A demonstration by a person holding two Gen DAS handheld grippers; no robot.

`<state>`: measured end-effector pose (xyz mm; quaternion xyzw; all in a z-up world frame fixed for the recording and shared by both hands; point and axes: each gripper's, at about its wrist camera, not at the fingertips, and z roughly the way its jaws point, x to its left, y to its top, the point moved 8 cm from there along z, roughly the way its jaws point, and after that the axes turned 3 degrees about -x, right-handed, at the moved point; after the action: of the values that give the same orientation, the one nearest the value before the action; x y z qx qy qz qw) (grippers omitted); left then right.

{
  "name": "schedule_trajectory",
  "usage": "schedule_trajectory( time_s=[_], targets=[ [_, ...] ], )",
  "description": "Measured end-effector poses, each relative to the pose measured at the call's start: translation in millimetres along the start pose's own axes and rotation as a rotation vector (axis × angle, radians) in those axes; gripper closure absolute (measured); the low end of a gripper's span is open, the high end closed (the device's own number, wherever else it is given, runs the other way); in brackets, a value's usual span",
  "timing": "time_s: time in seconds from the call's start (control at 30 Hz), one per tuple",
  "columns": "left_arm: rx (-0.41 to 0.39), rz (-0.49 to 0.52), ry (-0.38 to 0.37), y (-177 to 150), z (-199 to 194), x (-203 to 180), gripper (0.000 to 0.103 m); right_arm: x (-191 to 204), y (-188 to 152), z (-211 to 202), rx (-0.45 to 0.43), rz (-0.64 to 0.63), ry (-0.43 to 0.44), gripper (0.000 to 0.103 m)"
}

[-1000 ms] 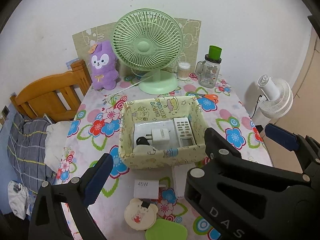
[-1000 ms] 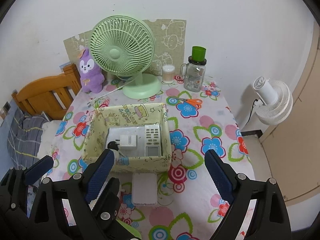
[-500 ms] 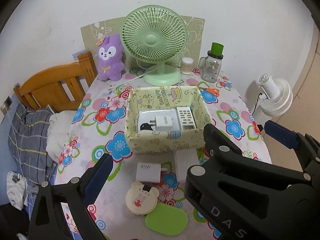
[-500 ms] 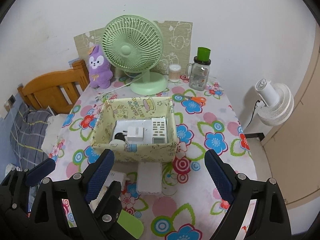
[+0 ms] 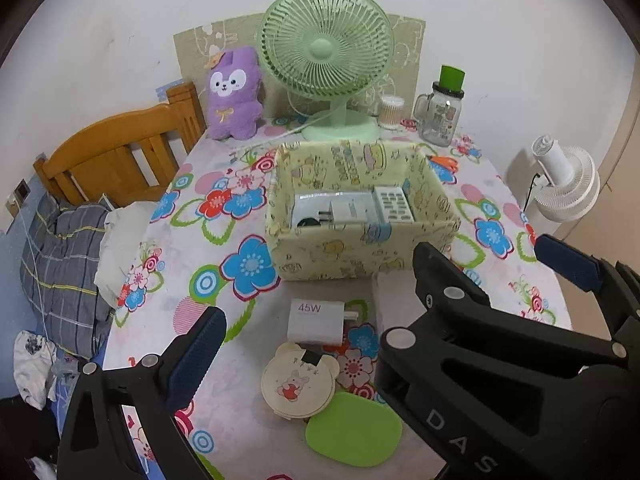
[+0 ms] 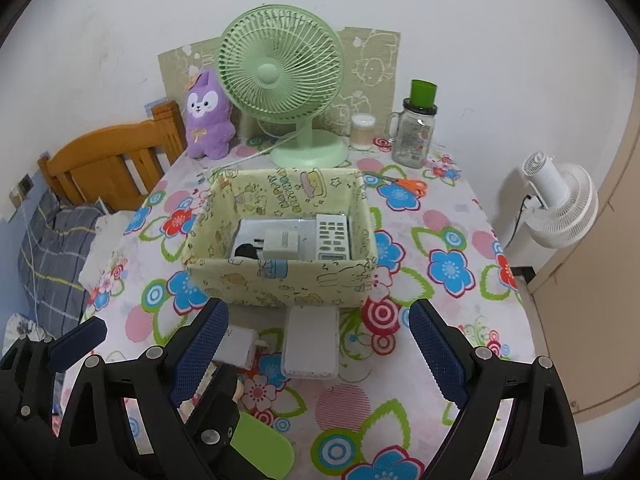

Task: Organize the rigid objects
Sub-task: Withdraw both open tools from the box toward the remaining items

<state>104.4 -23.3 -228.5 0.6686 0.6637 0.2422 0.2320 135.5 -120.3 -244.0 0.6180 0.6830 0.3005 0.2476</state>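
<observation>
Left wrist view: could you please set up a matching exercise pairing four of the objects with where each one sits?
Things:
1. remote control
2. 45W charger
3. orange scissors
4. purple plush

Places:
A. on the cloth in front of the fabric basket
B. at the back of the table, left of the green fan
C. inside the basket
D. behind the basket's right rear corner

Pairs: 1-C, 2-A, 3-D, 4-B

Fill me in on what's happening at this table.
A person is tidying small items into the fabric box. It already holds a remote control and a white plug adapter. Both the left gripper and right gripper are open and empty, above the 45W charger, white case, round bear-eared case and green oval case waiting outside.
</observation>
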Motion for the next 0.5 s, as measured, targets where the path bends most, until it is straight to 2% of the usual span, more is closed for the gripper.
schedule_trajectory(
  time_s=[0.27, 0.5],
  targets=[
    [0.043, 0.020, 0.009, -24.6, 23.1, 6.4, 0.003, 7.2, -25.5, 23.7, 0.026, 0.007, 0.010, 0.009],
    [0.045, 0.049, -0.025, -38.7, 40.5, 6.3, 0.003, 13.2, -45.7, 42.2, 0.047, 0.030, 0.018, 0.009]
  ],
)
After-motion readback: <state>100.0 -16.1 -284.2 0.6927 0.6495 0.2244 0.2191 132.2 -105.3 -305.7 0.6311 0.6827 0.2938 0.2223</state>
